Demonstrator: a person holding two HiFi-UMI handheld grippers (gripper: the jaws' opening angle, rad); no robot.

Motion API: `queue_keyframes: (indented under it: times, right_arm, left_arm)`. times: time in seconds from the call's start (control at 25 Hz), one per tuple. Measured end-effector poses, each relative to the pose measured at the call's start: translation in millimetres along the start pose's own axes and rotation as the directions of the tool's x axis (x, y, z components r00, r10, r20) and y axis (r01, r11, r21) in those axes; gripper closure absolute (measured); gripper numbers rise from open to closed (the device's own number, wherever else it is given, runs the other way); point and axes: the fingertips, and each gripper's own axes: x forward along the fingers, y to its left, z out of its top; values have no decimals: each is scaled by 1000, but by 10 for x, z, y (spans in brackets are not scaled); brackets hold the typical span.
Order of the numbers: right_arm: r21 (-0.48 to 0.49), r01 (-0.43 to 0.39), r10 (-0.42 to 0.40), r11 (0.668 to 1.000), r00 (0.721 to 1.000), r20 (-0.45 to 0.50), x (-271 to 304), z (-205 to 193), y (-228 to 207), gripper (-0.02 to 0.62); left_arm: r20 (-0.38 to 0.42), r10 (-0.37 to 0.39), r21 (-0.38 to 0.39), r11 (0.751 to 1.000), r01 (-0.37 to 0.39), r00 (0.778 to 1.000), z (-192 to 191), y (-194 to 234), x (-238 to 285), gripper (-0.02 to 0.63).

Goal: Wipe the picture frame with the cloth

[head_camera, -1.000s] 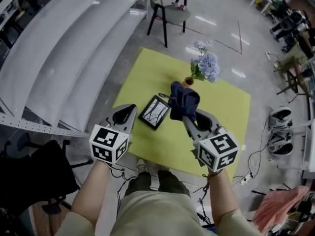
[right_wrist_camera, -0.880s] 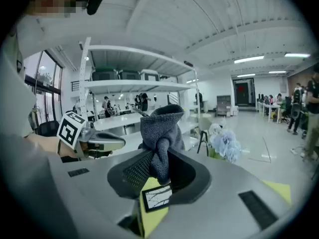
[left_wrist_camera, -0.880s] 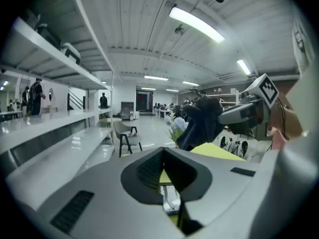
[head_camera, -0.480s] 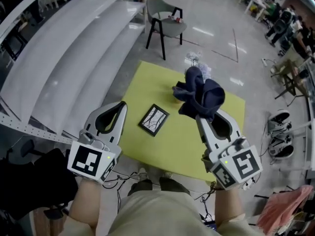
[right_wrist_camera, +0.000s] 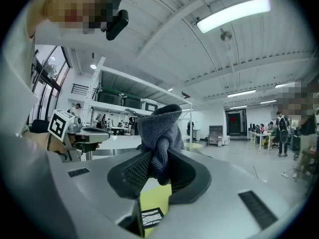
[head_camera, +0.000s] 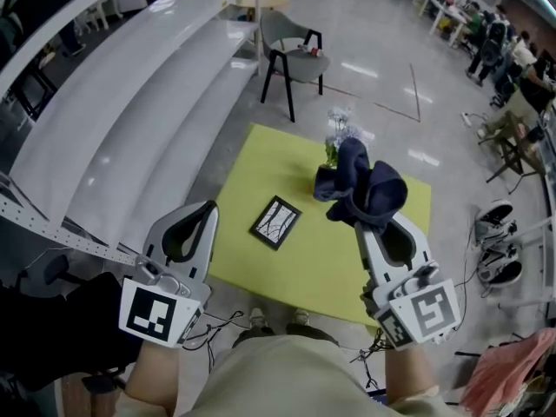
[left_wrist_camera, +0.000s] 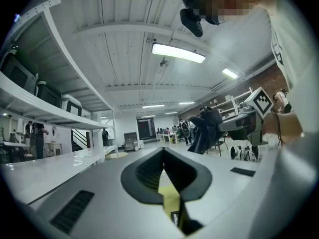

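Note:
A small black picture frame point(head_camera: 275, 222) with a white branch-like print lies flat on the yellow table point(head_camera: 261, 155). It also shows low between the jaws in the right gripper view, as the frame point(right_wrist_camera: 151, 217). My right gripper point(head_camera: 371, 218) is held high over the table's right part, shut on a bunched dark blue cloth point(head_camera: 365, 189). The cloth point(right_wrist_camera: 159, 133) sticks up out of the right gripper point(right_wrist_camera: 158, 159). My left gripper point(head_camera: 208, 208) hovers left of the frame, jaws closed and holding nothing. In its own view the left gripper point(left_wrist_camera: 163, 153) points out across the room.
A vase of pale flowers point(head_camera: 334, 131) stands at the table's far edge, partly behind the cloth. A grey chair point(head_camera: 294, 52) stands beyond the table. White shelving point(head_camera: 113, 120) runs along the left. Shoes point(head_camera: 493, 259) and cables lie on the floor at the right.
Both grippers have risen toward the camera and drawn apart. The cloth has gone up and to the right with the right gripper, off the frame's edge. The frame has stayed put.

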Motion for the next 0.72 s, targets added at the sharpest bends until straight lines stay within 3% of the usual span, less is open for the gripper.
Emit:
queue_keyframes:
  times: [0.72]
  right_arm:
    - [1,-35,35,999,989,-145,-69,-528,141,511]
  left_arm:
    - [-110,46,-72,996,-54,993,-605,-121,-302,598]
